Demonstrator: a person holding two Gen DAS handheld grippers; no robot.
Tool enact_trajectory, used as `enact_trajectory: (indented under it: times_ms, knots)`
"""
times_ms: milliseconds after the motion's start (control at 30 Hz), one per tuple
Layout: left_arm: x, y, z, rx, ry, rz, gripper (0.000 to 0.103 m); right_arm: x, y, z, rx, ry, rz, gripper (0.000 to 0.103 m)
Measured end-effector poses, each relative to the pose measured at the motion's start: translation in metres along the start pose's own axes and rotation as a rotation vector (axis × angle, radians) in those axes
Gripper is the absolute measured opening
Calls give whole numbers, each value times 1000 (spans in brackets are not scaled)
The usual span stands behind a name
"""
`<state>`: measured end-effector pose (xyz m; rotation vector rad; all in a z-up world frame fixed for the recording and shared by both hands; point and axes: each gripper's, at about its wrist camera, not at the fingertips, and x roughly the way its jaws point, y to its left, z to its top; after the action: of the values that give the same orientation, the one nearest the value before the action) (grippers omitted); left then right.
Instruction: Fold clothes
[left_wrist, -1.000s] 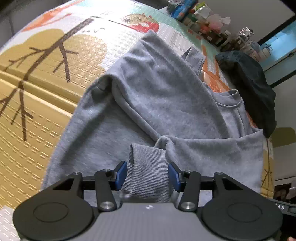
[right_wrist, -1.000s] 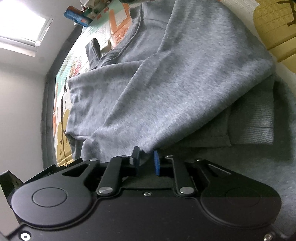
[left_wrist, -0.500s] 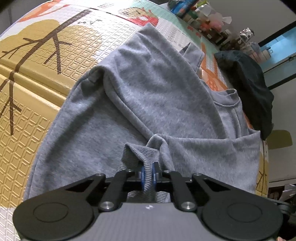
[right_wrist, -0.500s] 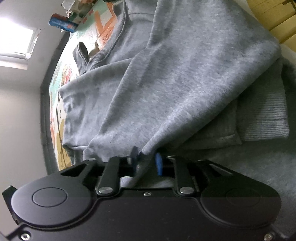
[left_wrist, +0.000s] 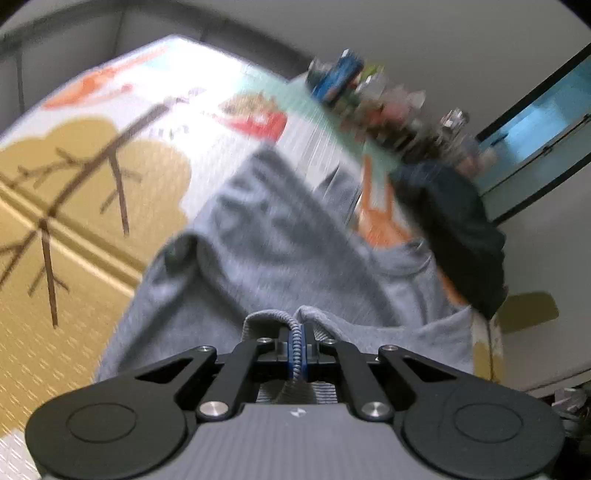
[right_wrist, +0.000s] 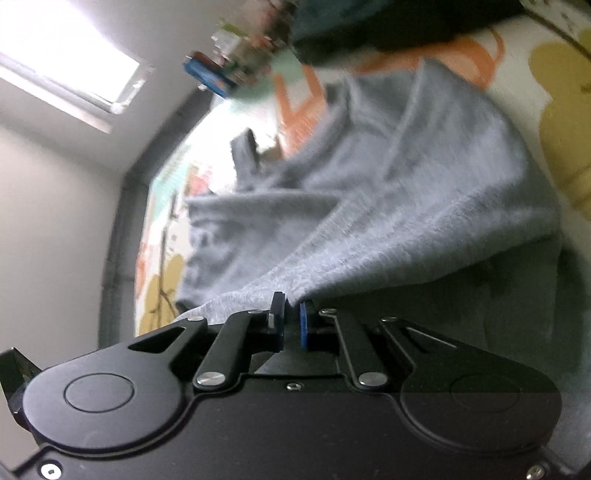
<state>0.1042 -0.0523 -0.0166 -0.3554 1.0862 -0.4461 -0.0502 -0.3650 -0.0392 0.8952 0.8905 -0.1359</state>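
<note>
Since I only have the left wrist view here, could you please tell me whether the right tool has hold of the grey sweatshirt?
Observer: Yes. The right tool has just been closing its jaws, and a fold of the grey sweatshirt is pinched between them.
Operator: Thank you. Does the cloth hang slack from it?
Observer: No, it runs up to the pads in a taut ridge, though that view is blurred.
Operator: And what shows beyond the garment on that side?
Observer: A bright window, at the upper left of the right wrist view.
</note>
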Motion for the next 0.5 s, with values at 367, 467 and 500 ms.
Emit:
enact_trajectory:
  times_ms: [367,467,500]
  knots:
    - [-45,22,2,-11,-95,81,4,-4,56,-23,-198,81,116,6]
    - [-41,42,-10,-38,-62,127,4,9,60,-37,-233,145,103,6]
    - [-38,48,-14,-49,-48,145,4,13,60,-42,-240,167,96,6]
